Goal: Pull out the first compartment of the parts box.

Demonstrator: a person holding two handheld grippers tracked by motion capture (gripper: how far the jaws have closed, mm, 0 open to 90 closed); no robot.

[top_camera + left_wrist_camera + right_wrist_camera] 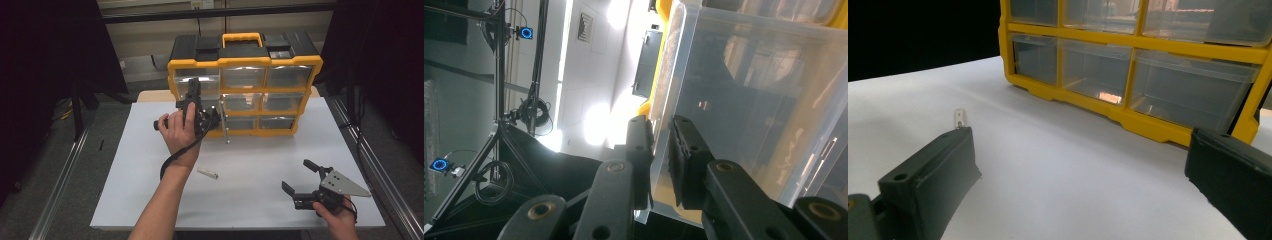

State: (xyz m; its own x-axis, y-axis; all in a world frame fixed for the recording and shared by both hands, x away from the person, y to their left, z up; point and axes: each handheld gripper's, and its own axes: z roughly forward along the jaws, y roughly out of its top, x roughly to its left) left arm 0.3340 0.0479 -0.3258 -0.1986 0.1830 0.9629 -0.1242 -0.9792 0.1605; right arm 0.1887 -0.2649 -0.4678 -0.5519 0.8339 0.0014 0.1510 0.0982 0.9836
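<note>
A yellow and black organizer [245, 62] with clear drawers stands at the back of the white table [250, 200]. My left gripper [210, 117] is at its left column, held by a hand. In the left gripper view the left gripper [661, 160] is shut on the thin wall of a clear plastic drawer [749, 100], which sticks out of the yellow frame. My right gripper [298, 176] rests near the front right of the table, jaws wide apart with nothing between them. The right gripper [1082, 145] faces the organizer's [1128, 117] lower drawers.
A small white piece [207, 173] lies on the table in front of the organizer, also seen as the small white piece [960, 119] past my right gripper's left jaw. Dark curtains and metal rails flank the table on both sides.
</note>
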